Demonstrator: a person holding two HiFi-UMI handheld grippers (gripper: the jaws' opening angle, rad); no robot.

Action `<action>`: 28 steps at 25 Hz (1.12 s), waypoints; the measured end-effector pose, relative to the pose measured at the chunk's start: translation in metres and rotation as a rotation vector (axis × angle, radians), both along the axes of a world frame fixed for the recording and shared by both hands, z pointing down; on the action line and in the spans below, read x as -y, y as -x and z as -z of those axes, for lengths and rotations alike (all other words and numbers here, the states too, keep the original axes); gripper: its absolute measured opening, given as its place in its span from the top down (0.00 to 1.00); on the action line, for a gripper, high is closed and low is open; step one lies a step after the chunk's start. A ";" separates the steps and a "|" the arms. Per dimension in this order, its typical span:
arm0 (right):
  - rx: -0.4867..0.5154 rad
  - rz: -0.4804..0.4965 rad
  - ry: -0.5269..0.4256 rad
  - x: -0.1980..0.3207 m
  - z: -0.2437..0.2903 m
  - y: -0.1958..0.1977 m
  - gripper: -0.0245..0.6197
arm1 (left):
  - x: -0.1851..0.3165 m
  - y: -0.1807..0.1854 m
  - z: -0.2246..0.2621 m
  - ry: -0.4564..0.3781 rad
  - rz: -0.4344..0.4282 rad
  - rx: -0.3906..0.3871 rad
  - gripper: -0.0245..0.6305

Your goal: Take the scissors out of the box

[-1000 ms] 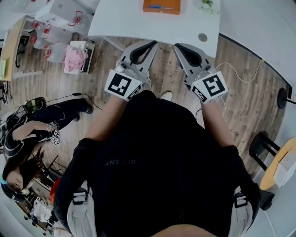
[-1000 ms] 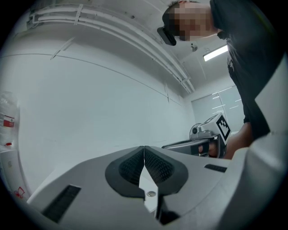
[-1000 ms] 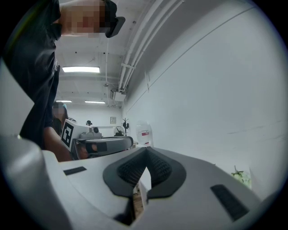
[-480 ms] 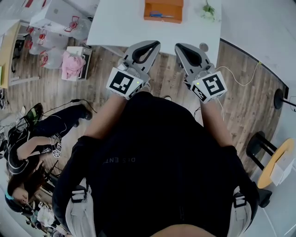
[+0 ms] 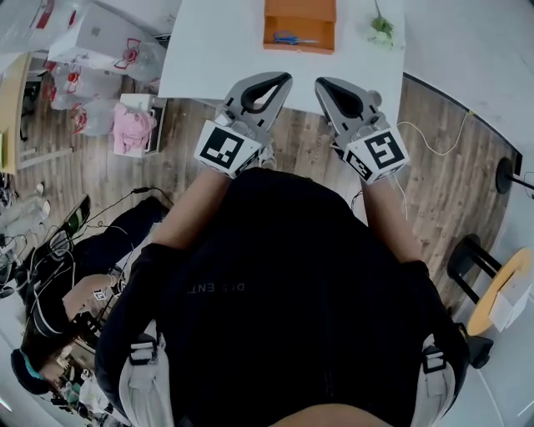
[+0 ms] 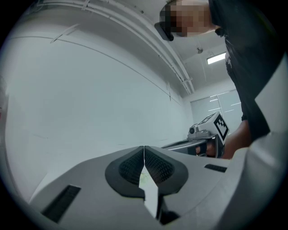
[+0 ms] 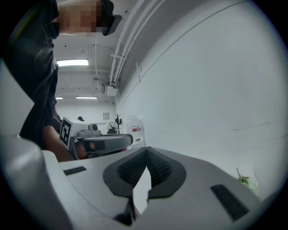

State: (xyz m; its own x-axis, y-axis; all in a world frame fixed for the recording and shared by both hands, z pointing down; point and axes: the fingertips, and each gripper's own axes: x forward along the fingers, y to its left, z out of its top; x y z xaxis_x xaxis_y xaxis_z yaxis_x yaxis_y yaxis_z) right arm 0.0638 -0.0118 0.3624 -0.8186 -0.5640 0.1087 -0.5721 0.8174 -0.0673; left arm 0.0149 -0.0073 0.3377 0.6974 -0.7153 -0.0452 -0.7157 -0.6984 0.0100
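Observation:
An orange box (image 5: pixel 299 25) sits on the white table (image 5: pixel 217 50) at the top of the head view, with blue-handled scissors (image 5: pixel 288 38) lying inside it. Both grippers are held level over the wooden floor, short of the table's near edge. My left gripper (image 5: pixel 279 79) is shut with nothing between its pads. My right gripper (image 5: pixel 321 82) is likewise shut and empty. In the left gripper view the jaws (image 6: pixel 144 155) meet in a line; the right gripper view shows its jaws (image 7: pixel 146 155) meeting too. The box is in neither gripper view.
A small green plant (image 5: pixel 380 29) lies on the table right of the box. A round grommet (image 5: pixel 375 75) sits in the table's near edge. Left of the table stand shelves and bags (image 5: pixel 133 117). A seated person (image 5: pixel 75 275) is at far left, a stool (image 5: pixel 471 258) at right.
The table and the orange box have come closer and lower in the head view as both grippers moved forward toward the table. Both grippers stayed shut.

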 end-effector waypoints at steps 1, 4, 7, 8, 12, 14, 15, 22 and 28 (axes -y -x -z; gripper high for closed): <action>-0.001 -0.003 0.001 0.005 0.000 0.004 0.96 | 0.005 0.003 0.000 0.002 -0.004 0.000 0.93; -0.007 -0.006 0.005 0.016 0.000 0.015 0.96 | 0.017 0.013 -0.001 0.008 -0.014 0.001 0.93; -0.015 -0.013 0.015 0.027 -0.002 0.026 0.96 | 0.030 0.023 -0.003 0.016 -0.026 0.003 0.93; -0.017 -0.017 0.019 0.031 -0.003 0.029 0.96 | 0.034 0.025 -0.004 0.020 -0.033 0.003 0.93; -0.022 -0.039 0.043 0.052 -0.010 0.049 0.96 | 0.055 0.041 -0.011 0.022 -0.071 -0.008 0.93; -0.030 -0.048 0.044 0.060 -0.012 0.059 0.96 | 0.063 0.047 -0.015 0.030 -0.088 -0.009 0.93; -0.033 -0.054 0.043 0.063 -0.011 0.062 0.96 | 0.065 0.048 -0.016 0.033 -0.094 -0.009 0.93; -0.034 -0.099 0.054 0.071 -0.012 0.064 0.96 | 0.074 0.056 -0.010 0.025 -0.121 -0.031 0.93; -0.039 -0.116 0.071 0.095 -0.022 0.054 0.96 | 0.092 0.056 -0.022 0.046 -0.128 -0.049 0.93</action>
State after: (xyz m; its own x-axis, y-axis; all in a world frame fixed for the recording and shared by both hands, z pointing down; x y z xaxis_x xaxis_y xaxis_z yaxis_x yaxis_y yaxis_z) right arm 0.0102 -0.1066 0.3840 -0.7424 -0.6448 0.1819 -0.6662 0.7393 -0.0985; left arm -0.0412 -0.0995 0.3594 0.7807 -0.6228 -0.0503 -0.6188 -0.7818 0.0765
